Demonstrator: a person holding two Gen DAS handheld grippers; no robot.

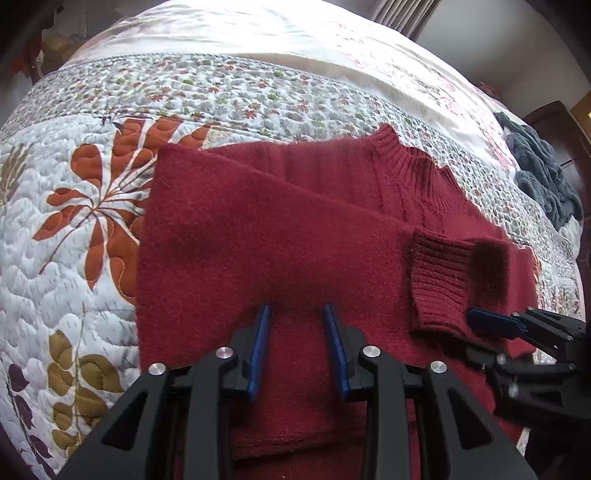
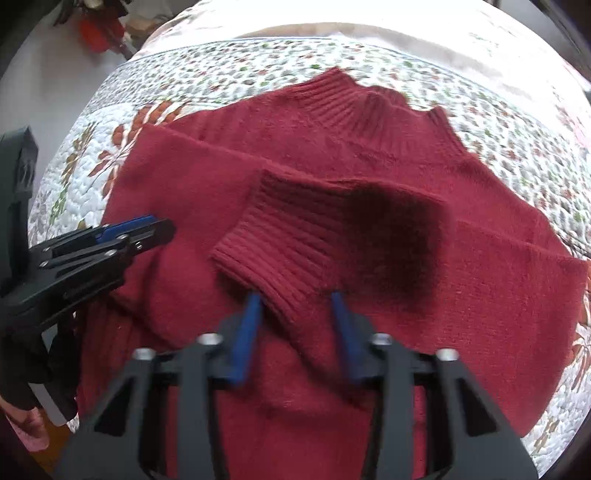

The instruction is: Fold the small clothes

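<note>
A dark red knit sweater [image 1: 258, 229] lies flat on the floral quilt [image 1: 66, 236], its ribbed collar [image 1: 410, 162] toward the far side. One sleeve is folded across the body, and its ribbed cuff [image 2: 280, 240] lies on top. My left gripper [image 1: 296, 314] hovers open over the lower body of the sweater with nothing between its fingers. My right gripper [image 2: 296, 299] is open at the cuff's near edge, and the sleeve's lower edge runs between its blue fingers [image 2: 251, 314]. Each gripper shows in the other's view: the right gripper [image 1: 491, 325] and the left gripper [image 2: 147, 229].
A dark blue-grey fluffy garment [image 1: 543, 177] sits near the bed's right edge. A cream sheet [image 1: 258, 33] covers the far part of the bed. Something red [image 2: 98, 27] stands off the bed at far left. A person's hand [image 2: 22, 306] holds the left gripper.
</note>
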